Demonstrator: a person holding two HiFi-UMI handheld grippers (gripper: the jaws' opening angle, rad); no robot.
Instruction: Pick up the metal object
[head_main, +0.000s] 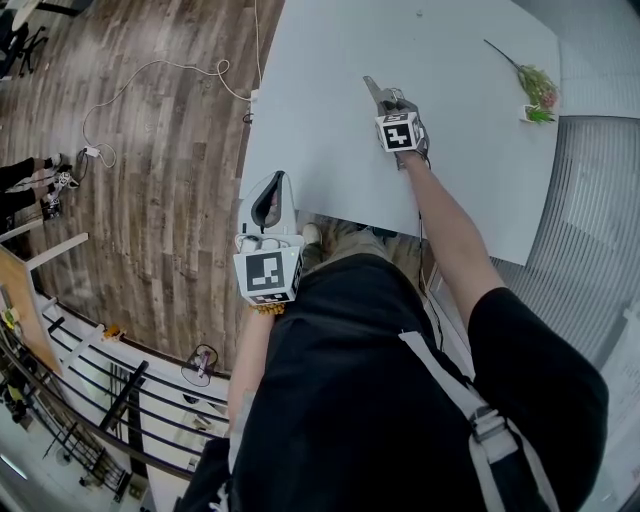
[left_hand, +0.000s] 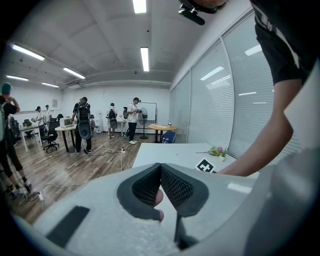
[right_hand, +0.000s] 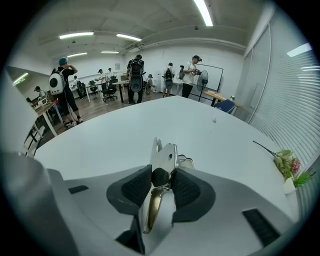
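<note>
The metal object (head_main: 376, 92) is a silver hinged tool with a brass-coloured lever, and it lies on the white table (head_main: 320, 70) toward the far middle. My right gripper (head_main: 388, 103) is shut on it. In the right gripper view both black pads press on the dark knob of the metal object (right_hand: 165, 156), whose silver end sticks out ahead. My left gripper (head_main: 274, 182) hangs over the table's near left edge, off to the near left of the tool. Its pads meet at the tips with nothing held, seen in the left gripper view (left_hand: 160, 167).
A flower sprig in a small white pot (head_main: 537, 92) lies at the table's far right corner. Cables (head_main: 150, 90) run over the wooden floor left of the table. A railing (head_main: 90, 390) is at the lower left. Several people stand far across the room (right_hand: 135, 72).
</note>
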